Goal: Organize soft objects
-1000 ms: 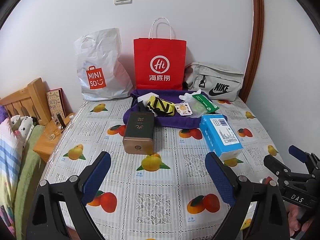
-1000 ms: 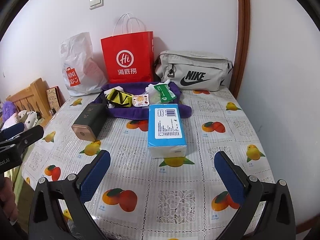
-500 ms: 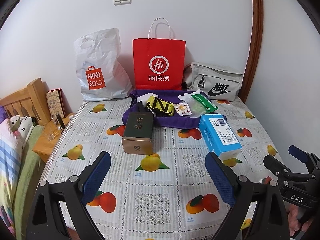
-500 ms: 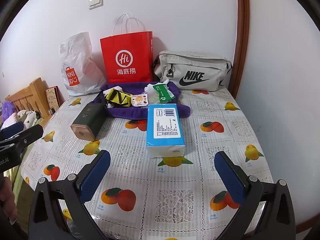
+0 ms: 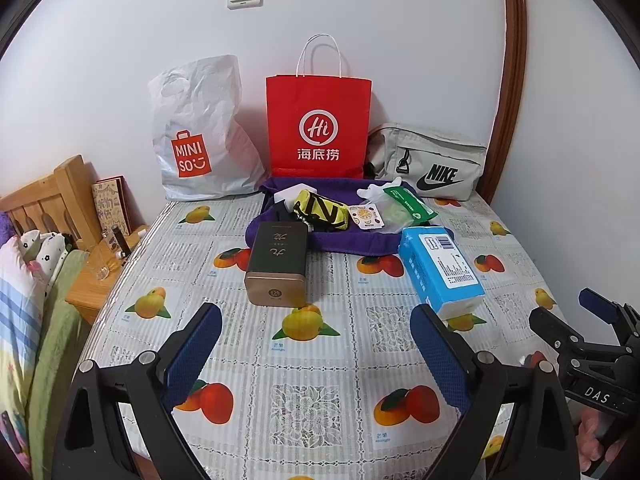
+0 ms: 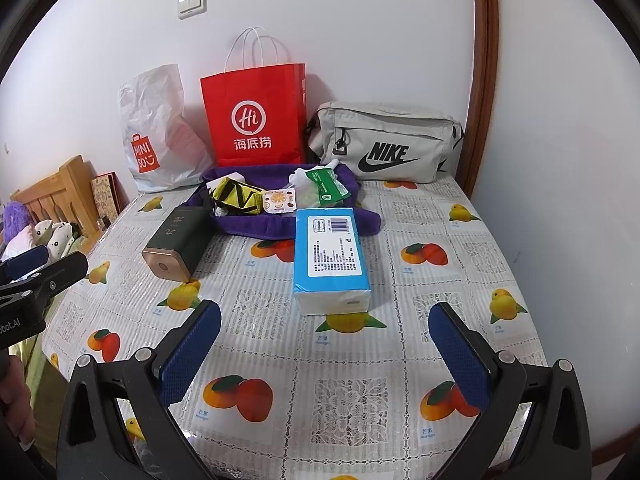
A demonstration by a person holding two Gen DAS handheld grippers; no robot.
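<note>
Nearest, left gripper (image 5: 316, 342) with fingers spread wide, blue textured pads (image 5: 191, 354) on black rigid arms, nothing between them; same for right gripper (image 6: 325, 346), pads wide apart and empty above the table (image 6: 400, 360). Under both, a glossy plastic tablecloth with printed mangoes, peaches and lace-like squares. Ahead of the right gripper, roughly centred between its fingers but apart from them, a blue tissue pack (image 6: 330, 258), soft rectangular block in shiny wrap, white end facing the camera, barcode label on top. In the left wrist view this pack (image 5: 440, 268) just beyond the right finger, to its side. Ahead of the left gripper, between the finger lines yet farther back, a dark green tin box (image 5: 278, 262) with rounded corners and a copper-coloured metal end, lying flat. Behind it, touching the box's far end, a purple cloth (image 5: 344, 240), thick and fuzzy, rumpled like a shallow nest, holding a yellow-black folded fabric item (image 5: 320, 210), a small flat sachet with fruit print (image 5: 366, 216), a green plastic packet (image 5: 408, 204) and thin clear plastic. At the far wall, a crinkled white plastic bag (image 5: 200, 132), a stiff red paper bag (image 5: 318, 124) with white cord handles, and a grey fabric waist bag (image 5: 432, 164).
</note>
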